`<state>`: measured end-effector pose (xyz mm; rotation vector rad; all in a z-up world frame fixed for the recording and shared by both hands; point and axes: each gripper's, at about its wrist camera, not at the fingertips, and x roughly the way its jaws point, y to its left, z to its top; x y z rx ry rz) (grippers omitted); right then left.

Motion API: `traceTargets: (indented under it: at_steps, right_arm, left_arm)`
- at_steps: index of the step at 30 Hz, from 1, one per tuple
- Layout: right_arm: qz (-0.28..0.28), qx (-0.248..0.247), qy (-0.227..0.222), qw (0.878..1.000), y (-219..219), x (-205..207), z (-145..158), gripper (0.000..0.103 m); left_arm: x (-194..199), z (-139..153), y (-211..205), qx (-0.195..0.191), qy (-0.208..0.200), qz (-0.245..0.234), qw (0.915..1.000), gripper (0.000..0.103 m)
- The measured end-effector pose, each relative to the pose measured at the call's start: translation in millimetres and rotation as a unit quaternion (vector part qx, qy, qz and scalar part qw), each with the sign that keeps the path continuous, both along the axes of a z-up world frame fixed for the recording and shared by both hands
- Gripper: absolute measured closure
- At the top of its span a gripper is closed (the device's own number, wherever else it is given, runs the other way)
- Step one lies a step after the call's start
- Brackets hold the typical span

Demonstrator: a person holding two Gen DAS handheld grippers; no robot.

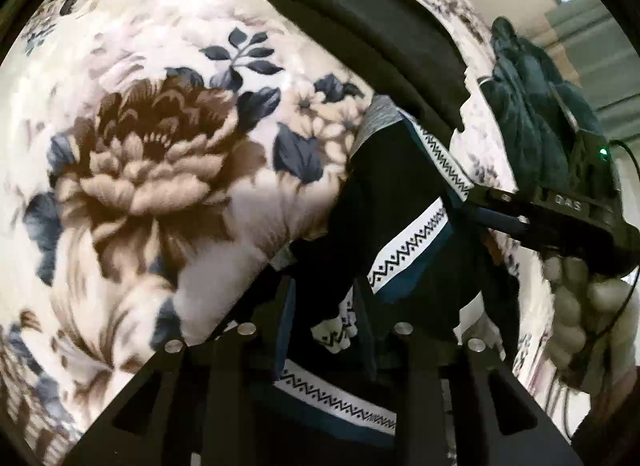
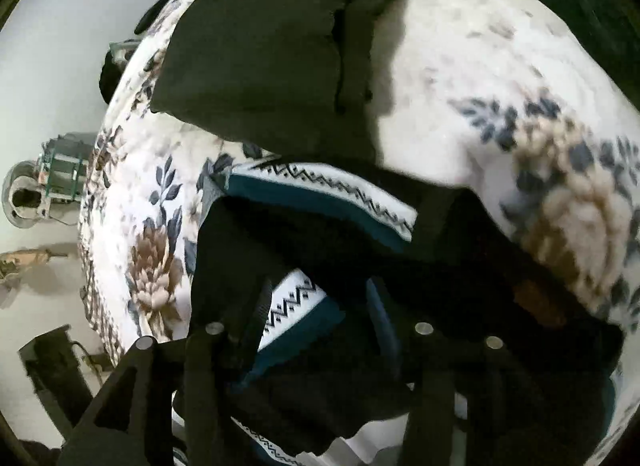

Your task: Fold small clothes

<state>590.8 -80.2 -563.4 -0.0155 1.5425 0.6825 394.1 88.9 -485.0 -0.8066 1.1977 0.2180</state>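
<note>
The fold looked under way, and doing it well called for lifting both pinched edges together, keeping the trim band taut and level. On the flower-print bed cover, the left hand-held gripper pinched the dark garment, cloth bunched between its fingers. Beyond lay a folded black piece. The right hand-held gripper likewise gripped the same garment's patterned hem.

I see the black garment with white zigzag-patterned bands and teal trim lying bunched beside a flat folded black cloth.
</note>
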Motion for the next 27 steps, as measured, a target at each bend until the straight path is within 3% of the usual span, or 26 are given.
traceTargets:
  at_steps: [3,8,12,14,15,16,17,24,27]
  right_arm:
    - [-0.003,-0.023,0.01,1.0,-19,2,5,0.051]
    - [0.01,-0.061,0.033,0.998,-83,-29,3,0.051]
    - [0.02,-0.098,0.045,0.994,-117,-55,-17,0.051]
    - [0.011,-0.099,0.048,0.994,-127,-62,-26,0.055]
    - [0.011,-0.094,0.041,0.995,-131,-65,-28,0.073]
    - [0.011,-0.092,0.033,0.995,-132,-67,-28,0.086]
    - [0.006,-0.092,0.025,0.995,-135,-68,-29,0.097]
    - [-0.018,-0.093,-0.02,0.995,-148,-58,-20,0.1]
    - [-0.023,-0.089,0.017,0.996,-155,-47,-27,0.1]
  left_arm:
    - [-10,-8,-8,-0.059,0.016,0.013,0.9981,0.076]
    - [-29,-35,-59,-0.158,0.053,0.052,0.9848,0.076]
    - [-23,-69,-96,-0.2,0.087,0.084,0.9722,0.076]
    - [-19,-69,-105,-0.179,0.084,0.093,0.9759,0.079]
    - [-15,-63,-109,-0.148,0.07,0.092,0.9822,0.08]
    - [-13,-60,-112,-0.124,0.064,0.086,0.9864,0.092]
    - [-11,-57,-114,-0.108,0.058,0.082,0.9891,0.095]
    - [-24,-52,-116,-0.077,0.048,0.039,0.9951,0.096]
    - [-29,-48,-109,-0.091,0.054,0.031,0.9939,0.093]
